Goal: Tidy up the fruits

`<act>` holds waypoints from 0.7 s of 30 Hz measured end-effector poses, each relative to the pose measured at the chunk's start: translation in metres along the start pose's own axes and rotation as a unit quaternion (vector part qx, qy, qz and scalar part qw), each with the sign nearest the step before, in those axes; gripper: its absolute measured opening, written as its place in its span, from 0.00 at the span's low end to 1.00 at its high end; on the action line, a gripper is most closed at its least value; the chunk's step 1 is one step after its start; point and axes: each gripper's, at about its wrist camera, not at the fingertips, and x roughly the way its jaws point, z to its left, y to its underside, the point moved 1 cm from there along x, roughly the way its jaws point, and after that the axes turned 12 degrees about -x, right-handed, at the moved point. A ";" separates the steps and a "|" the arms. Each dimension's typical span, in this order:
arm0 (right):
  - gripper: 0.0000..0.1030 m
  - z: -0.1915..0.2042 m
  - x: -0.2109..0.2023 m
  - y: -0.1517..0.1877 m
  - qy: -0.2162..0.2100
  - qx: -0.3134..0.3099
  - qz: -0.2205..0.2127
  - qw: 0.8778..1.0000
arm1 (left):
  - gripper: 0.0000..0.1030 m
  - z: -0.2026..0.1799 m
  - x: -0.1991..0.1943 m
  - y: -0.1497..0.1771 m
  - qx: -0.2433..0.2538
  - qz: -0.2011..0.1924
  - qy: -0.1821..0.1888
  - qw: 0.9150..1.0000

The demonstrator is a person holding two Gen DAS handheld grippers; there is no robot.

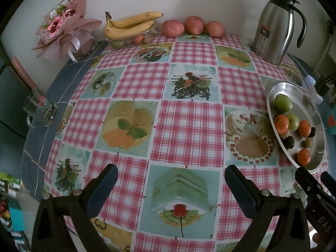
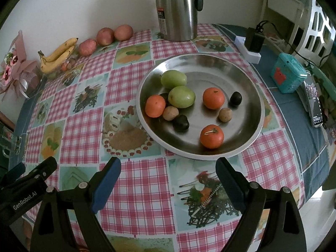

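1. Steel plate [image 2: 247,79] on the surface holds mixed small fruits [image 2: 213,97], probably pooled there for sorting.
2. Bananas [image 1: 128,26] and apples [image 1: 194,25] line the wall (apparently already grouped).
3. Left hand-held gripper [image 1: 171,185] and right hand-held gripper [image 2: 168,180]: both released, empty.

1. A red label on the steel thermos jug [image 1: 277,27], at one o'clock in the left wrist view, is showing "24".
2. The left gripper [image 2: 31,178], at eight o'clock in the right wrist view, is displaying "GenRobot.AI" along its body.
3. The right gripper [image 1: 315,180] is carrying the letters "DAS", at four o'clock in the left wrist view.
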 end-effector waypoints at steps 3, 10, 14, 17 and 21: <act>0.89 0.000 0.000 0.000 0.000 0.000 0.000 1.000 | 1.00 0.000 0.000 0.000 0.000 0.000 0.000 1.000; 0.89 0.000 0.001 0.000 0.000 -0.001 0.002 1.000 | 1.00 0.000 0.001 0.000 0.000 0.000 0.000 1.000; 0.89 0.000 0.001 0.000 0.000 -0.001 0.002 1.000 | 1.00 0.000 0.001 0.000 0.001 0.001 0.000 1.000; 0.89 0.000 0.002 0.000 -0.001 -0.001 0.003 1.000 | 1.00 0.000 0.001 -0.001 0.001 0.001 0.000 1.000; 0.89 0.000 0.003 0.000 -0.001 -0.001 0.004 1.000 | 1.00 0.000 0.001 -0.001 0.000 0.001 0.000 1.000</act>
